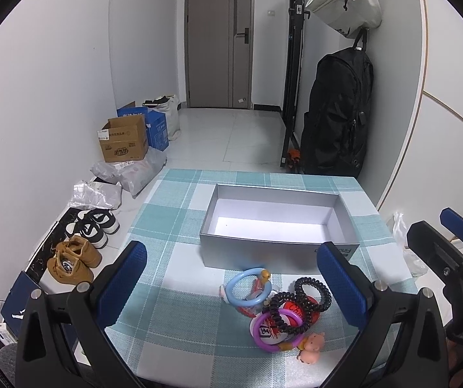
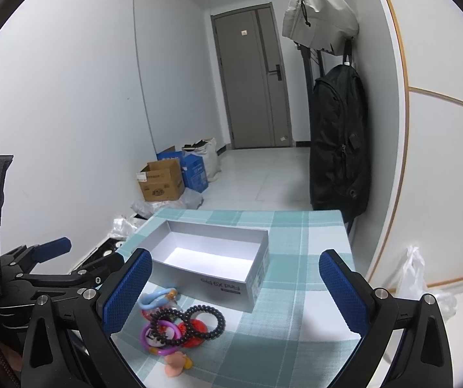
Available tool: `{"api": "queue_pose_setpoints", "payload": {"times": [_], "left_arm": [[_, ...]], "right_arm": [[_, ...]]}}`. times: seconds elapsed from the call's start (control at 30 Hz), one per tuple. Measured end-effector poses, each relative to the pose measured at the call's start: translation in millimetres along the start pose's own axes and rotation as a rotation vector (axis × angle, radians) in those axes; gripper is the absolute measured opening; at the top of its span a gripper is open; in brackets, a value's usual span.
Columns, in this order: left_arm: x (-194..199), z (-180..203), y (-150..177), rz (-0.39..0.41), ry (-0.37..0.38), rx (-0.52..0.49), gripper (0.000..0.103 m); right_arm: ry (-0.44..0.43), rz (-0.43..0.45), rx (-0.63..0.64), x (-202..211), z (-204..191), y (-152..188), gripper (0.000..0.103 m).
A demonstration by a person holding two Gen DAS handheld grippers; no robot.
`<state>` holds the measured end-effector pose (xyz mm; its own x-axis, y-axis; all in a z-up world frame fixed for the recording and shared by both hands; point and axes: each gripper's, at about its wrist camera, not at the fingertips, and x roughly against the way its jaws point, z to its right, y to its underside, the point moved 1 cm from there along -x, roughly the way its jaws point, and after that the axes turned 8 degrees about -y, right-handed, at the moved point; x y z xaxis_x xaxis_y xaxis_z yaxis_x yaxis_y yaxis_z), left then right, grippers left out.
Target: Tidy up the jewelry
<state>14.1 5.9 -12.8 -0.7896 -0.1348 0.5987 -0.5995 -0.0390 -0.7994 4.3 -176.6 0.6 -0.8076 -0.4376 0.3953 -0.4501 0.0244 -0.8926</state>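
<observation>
Left gripper: two black plastic arms tipped with blue, cross-hatched rubber pads, held wide apart; nothing is gripped. It is poised above the near part of the table, with the jewelry pile seen between its fingers.

Right gripper: same build, two blue textured pads, likewise spread wide and empty. It is held just beside the left gripper, over the same near edge.

Jewelry pile, one heap, lying on the cloth in front of the box's near wall:
- Two black coiled spiral bands, round, springy, overlapping one another.
- One smooth light-blue plastic ring with a small tan bead, nearest the box.
- One smooth purple plastic ring with a pink rubbery animal charm at the near end.
- Red round pieces beneath the bands; their number cannot be told.

The heap's long axis is seen running diagonally, from the blue ring by the box toward the pink charm at the table's near edge.

One open rectangular grey cardboard box, white and empty inside, printed lettering on its near wall; its long axis lies across the table.

One table covered in teal-and-white plaid woven cloth.
</observation>
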Motion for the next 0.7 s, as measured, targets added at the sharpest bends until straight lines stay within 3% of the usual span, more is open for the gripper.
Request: {"api": "queue_pose_setpoints", "payload": {"times": [0.47, 0.7], "left_arm": [[-16, -1, 3, -0.072, 0.064, 0.010, 0.102], [-41, -9, 4, -0.214, 0.195, 0.052, 0.102]], "right_arm": [[0.014, -0.015, 0.000, -5, 3, -1, 0.103], [0.021, -0.051, -0.009, -15, 9, -3, 0.103]]}}
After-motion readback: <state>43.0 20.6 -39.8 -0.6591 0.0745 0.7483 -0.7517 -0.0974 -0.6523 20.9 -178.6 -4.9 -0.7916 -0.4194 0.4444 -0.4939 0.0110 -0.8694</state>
